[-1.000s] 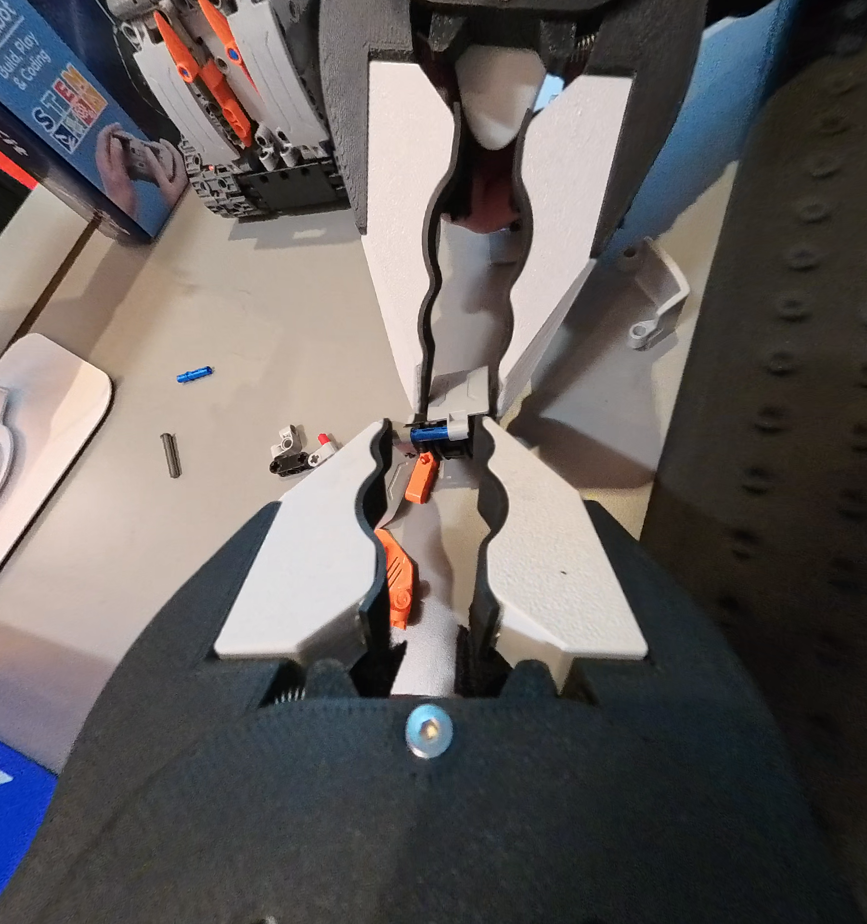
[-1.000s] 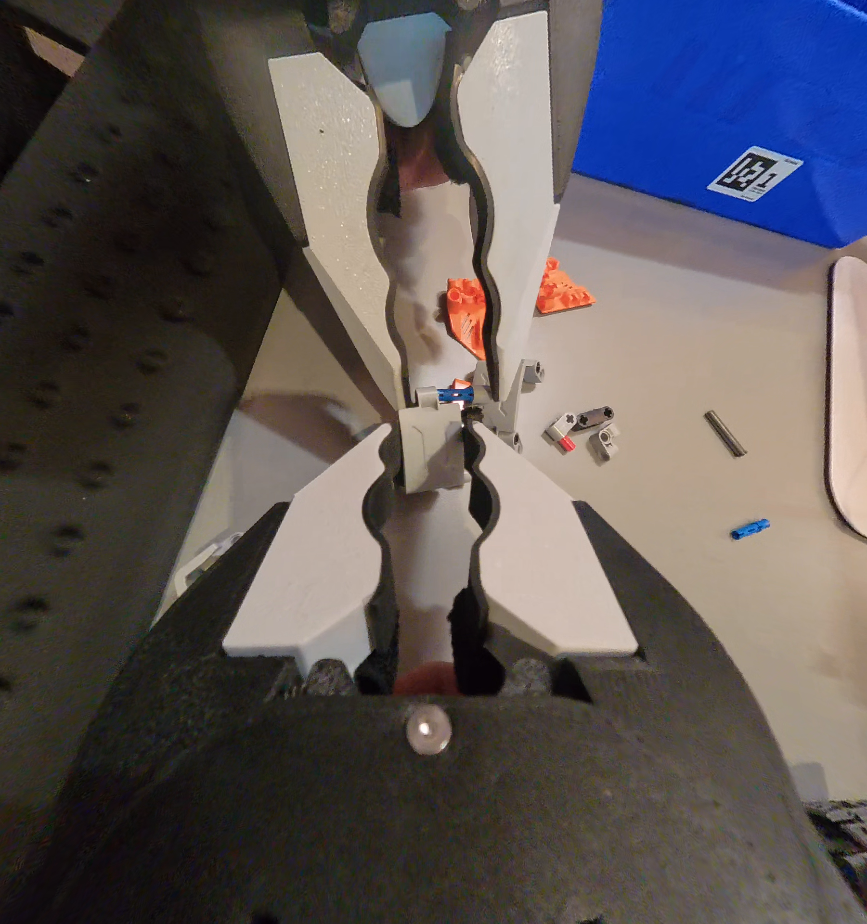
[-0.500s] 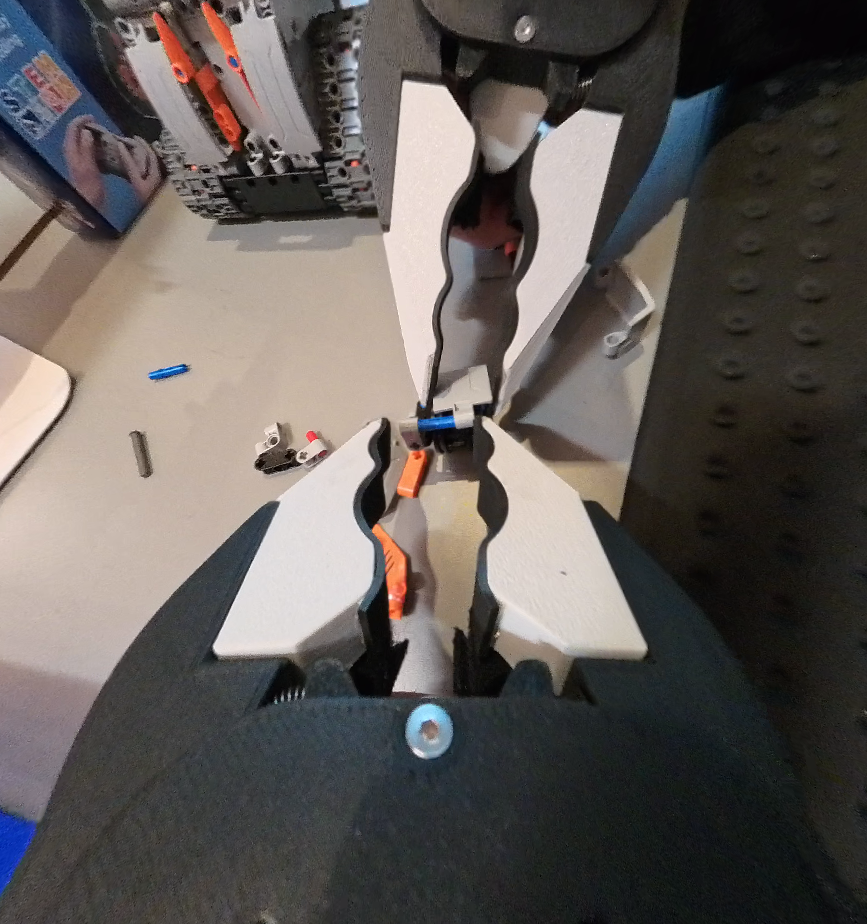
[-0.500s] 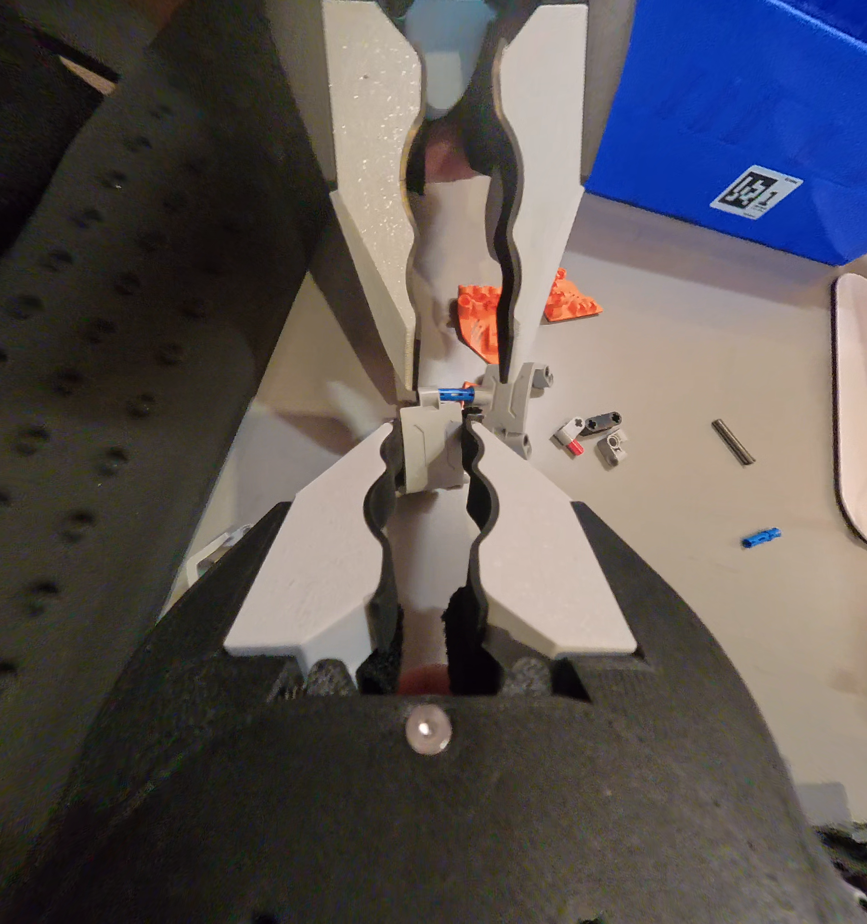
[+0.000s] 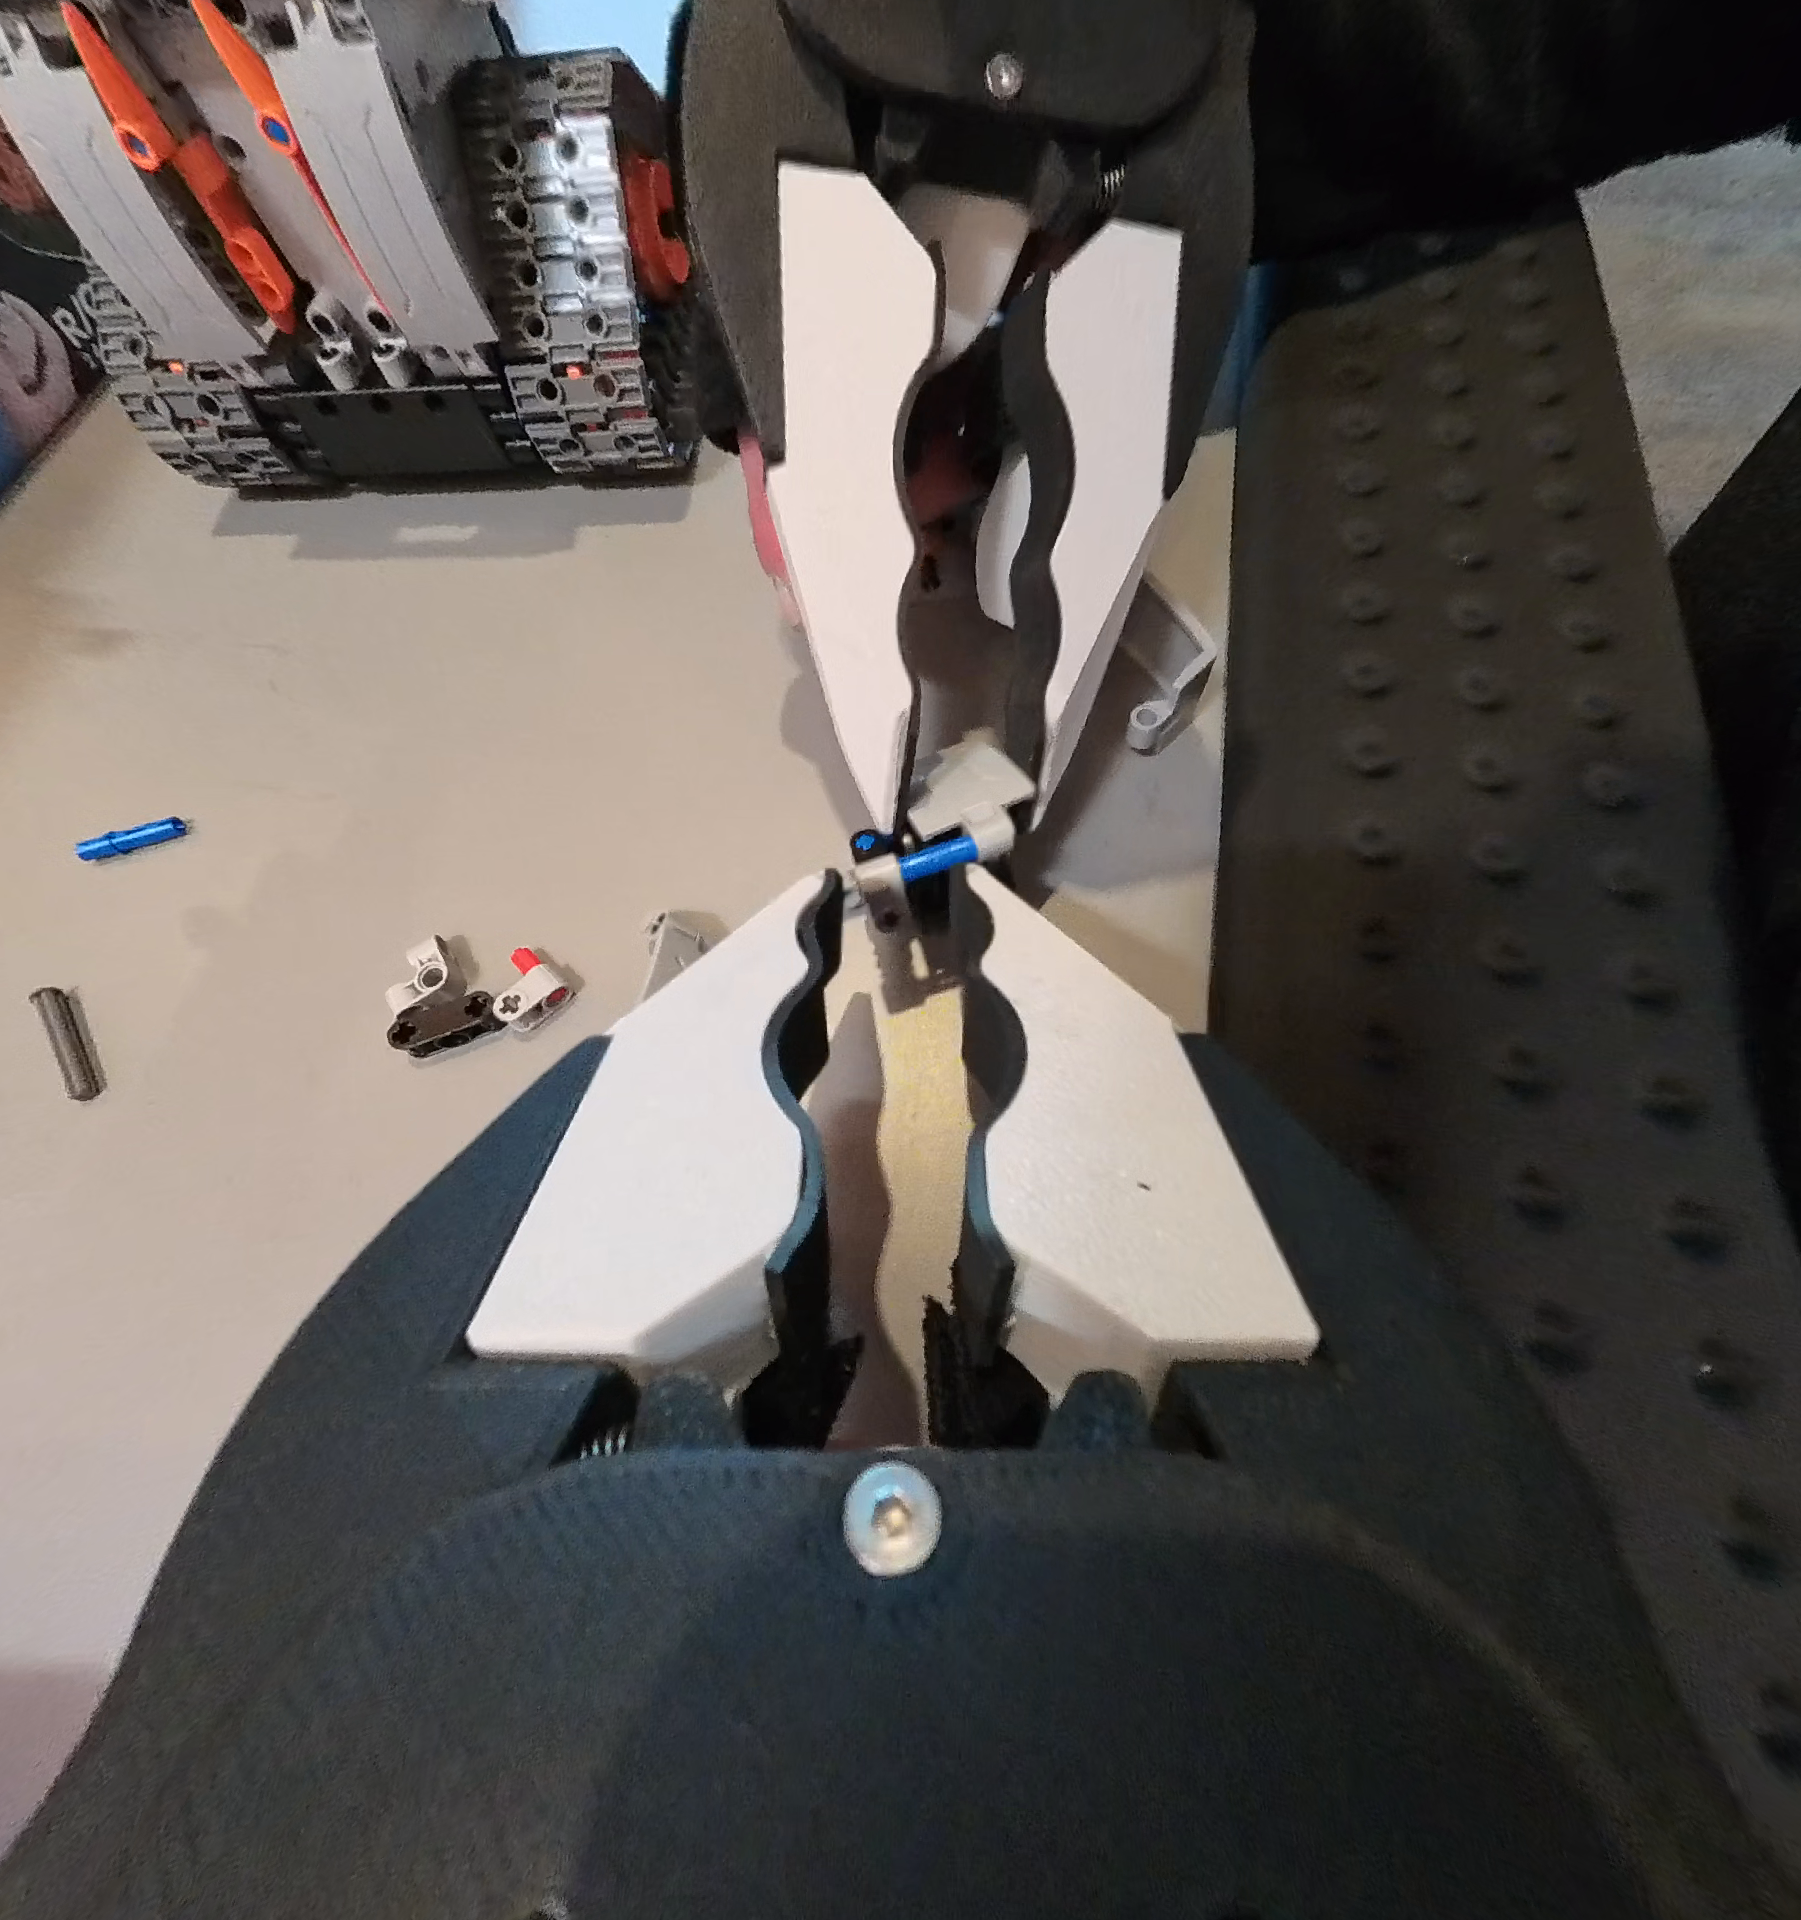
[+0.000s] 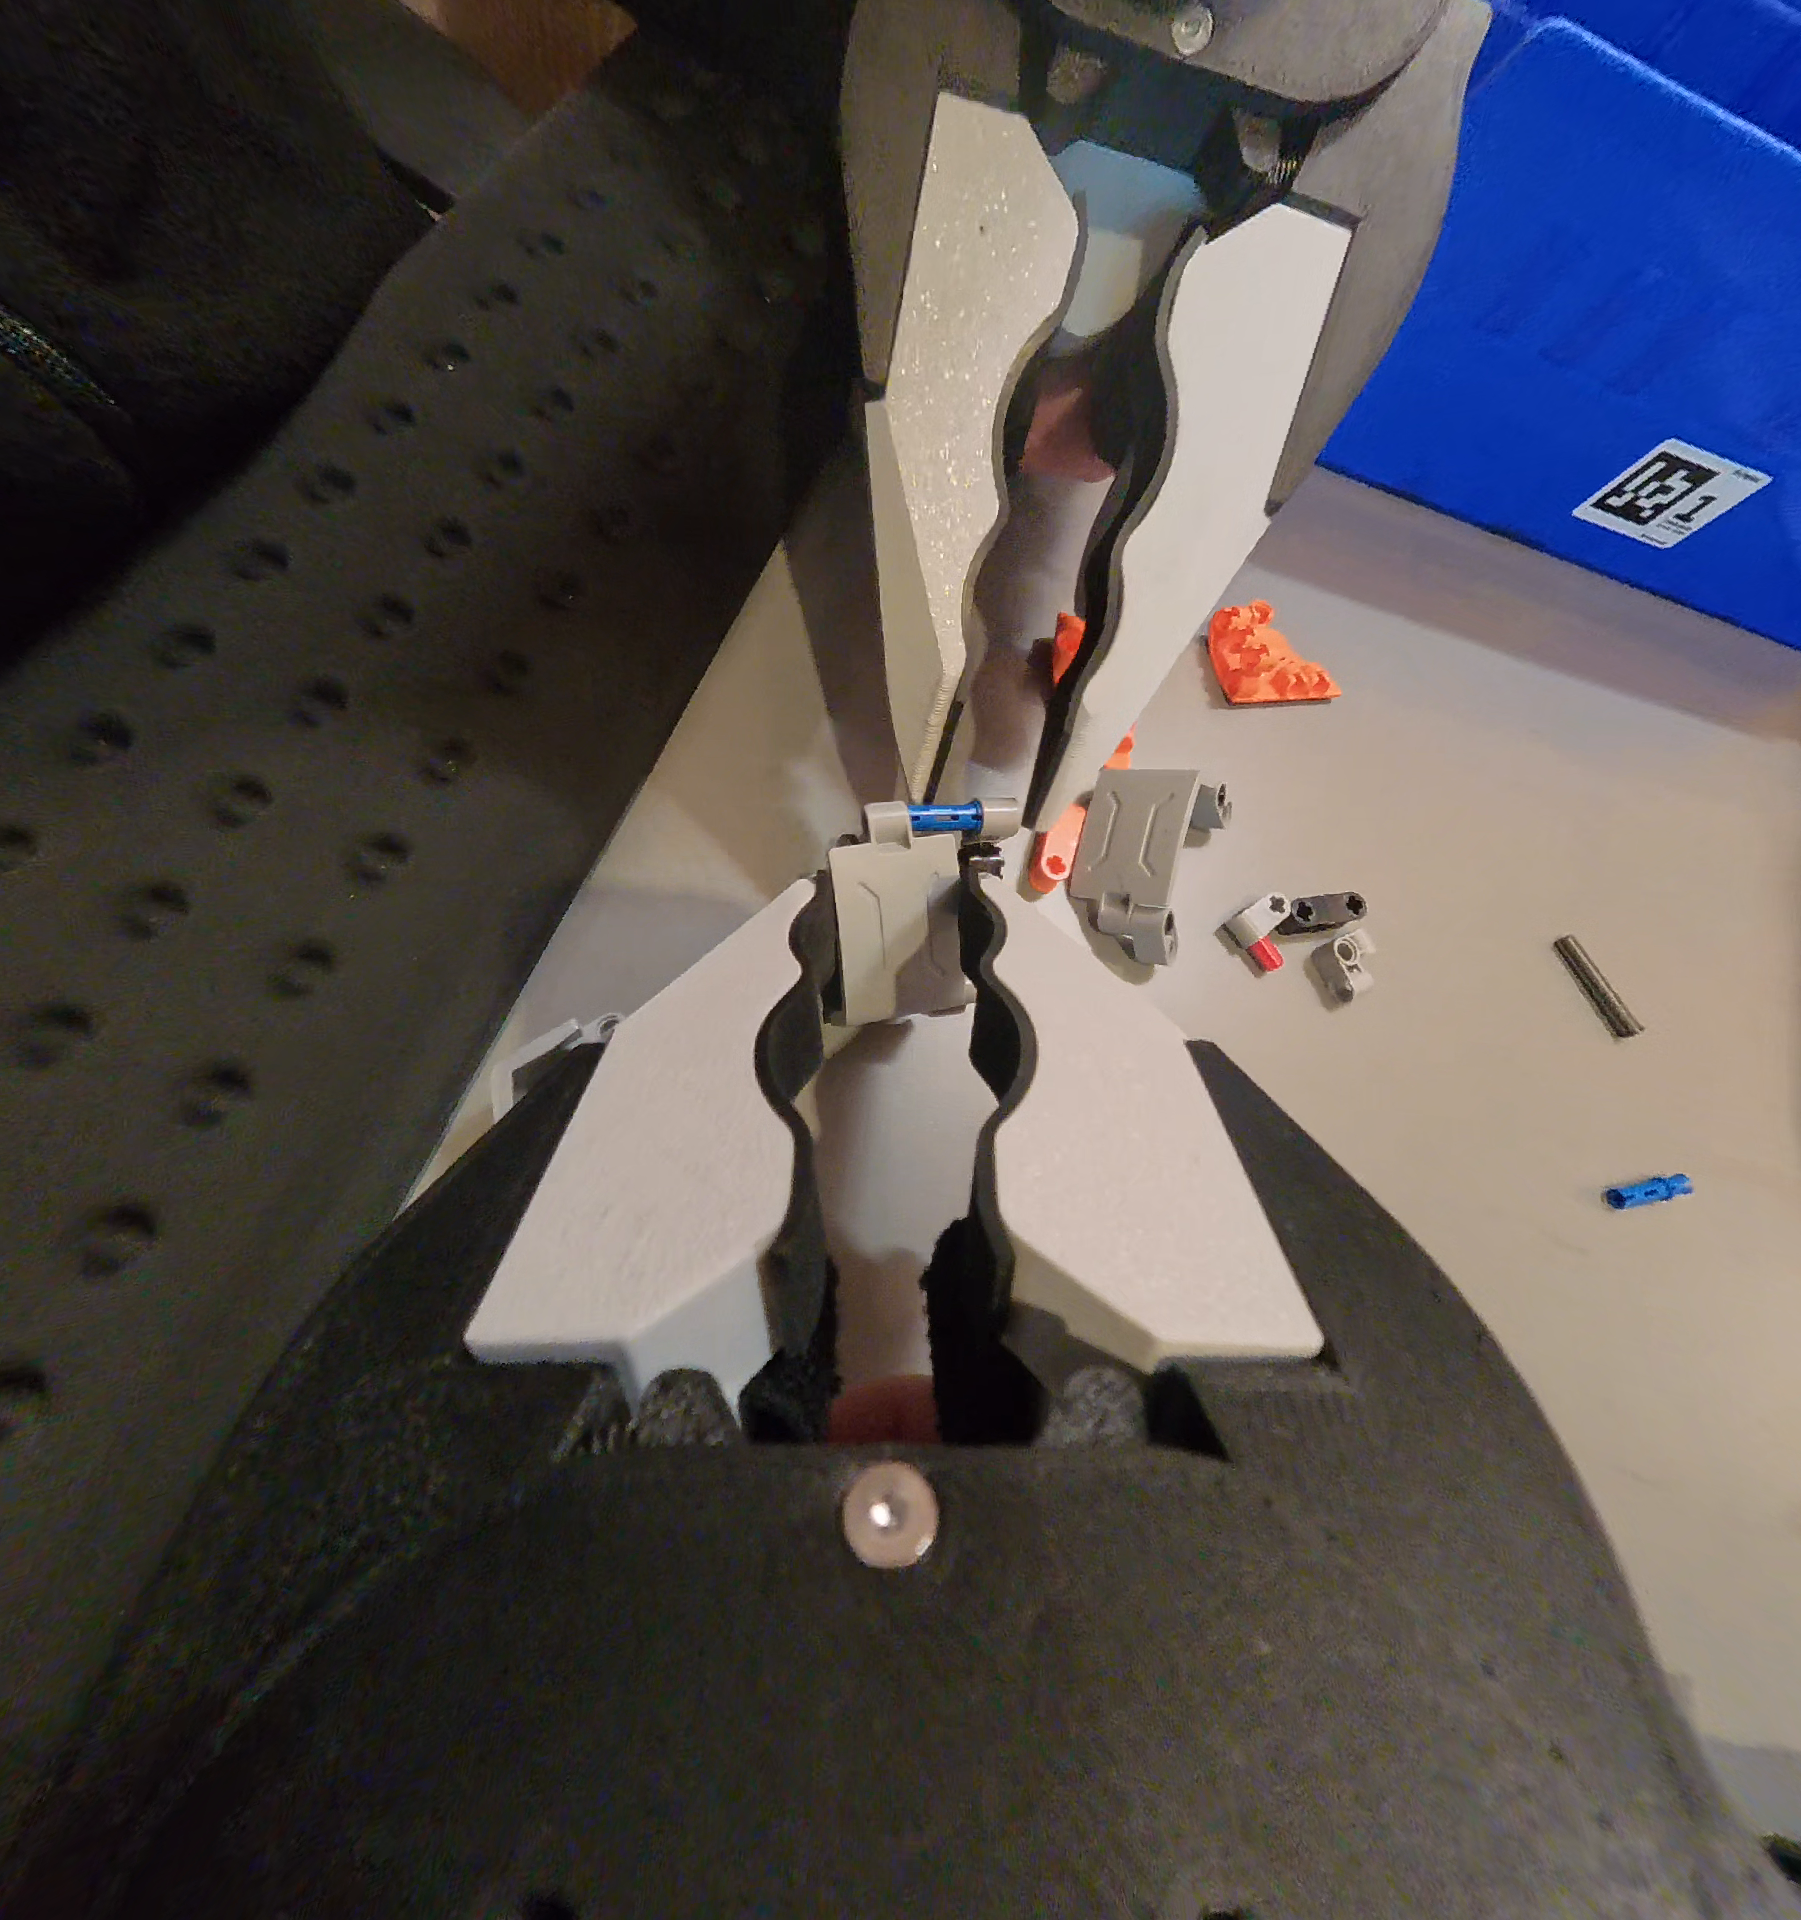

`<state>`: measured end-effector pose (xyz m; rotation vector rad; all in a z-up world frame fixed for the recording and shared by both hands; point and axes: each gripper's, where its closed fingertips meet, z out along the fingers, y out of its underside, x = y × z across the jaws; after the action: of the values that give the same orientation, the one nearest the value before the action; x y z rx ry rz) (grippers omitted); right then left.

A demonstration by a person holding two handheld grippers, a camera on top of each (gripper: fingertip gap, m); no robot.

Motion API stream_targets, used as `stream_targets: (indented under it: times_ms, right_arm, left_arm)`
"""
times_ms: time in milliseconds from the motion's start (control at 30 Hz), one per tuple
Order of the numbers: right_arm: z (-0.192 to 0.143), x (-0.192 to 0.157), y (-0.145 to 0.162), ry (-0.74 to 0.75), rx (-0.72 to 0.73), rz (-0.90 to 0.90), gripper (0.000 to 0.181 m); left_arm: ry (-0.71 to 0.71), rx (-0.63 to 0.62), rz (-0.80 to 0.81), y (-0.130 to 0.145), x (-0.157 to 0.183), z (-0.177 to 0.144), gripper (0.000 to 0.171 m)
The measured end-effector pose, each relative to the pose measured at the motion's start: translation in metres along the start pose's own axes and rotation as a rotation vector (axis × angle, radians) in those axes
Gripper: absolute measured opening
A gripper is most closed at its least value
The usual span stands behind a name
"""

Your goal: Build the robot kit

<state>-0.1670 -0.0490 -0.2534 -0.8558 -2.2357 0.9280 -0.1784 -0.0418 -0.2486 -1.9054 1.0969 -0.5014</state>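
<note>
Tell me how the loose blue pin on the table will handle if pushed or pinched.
The blue pin is a small round rod lying flat on the smooth table, so a push would probably roll it. It looks like rigid plastic, likely stiff and very light. Thin and low, it may slip from a claw's pinch.

bare table (image 5: 376,665) open at 9–10 o'clock | dark perforated slab (image 5: 1478,831) walls 3 o'clock | tracked model (image 5: 376,312) blocks 11 | loose connectors (image 5: 460,997) at 9
</note>
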Motion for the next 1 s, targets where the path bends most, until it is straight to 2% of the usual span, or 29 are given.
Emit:
stream_targets:
  times_ms: [233, 633, 1000]
  right_arm:
    - [0.000, -0.002, -0.001, -0.011, 0.011, -0.004, 0.021]
    - [0.000, -0.006, -0.002, -0.021, 0.015, -0.015, 0.021]
    - [0.000, -0.007, -0.002, -0.025, 0.015, -0.017, 0.022]
  left_arm:
    - [0.045, 0.025, -0.032, 0.002, 0.003, 0.002, 0.012]
    - [0.102, 0.064, -0.049, -0.002, 0.009, -0.003, 0.017]
    - [0.097, 0.053, -0.038, -0.003, 0.010, 0.002, 0.018]
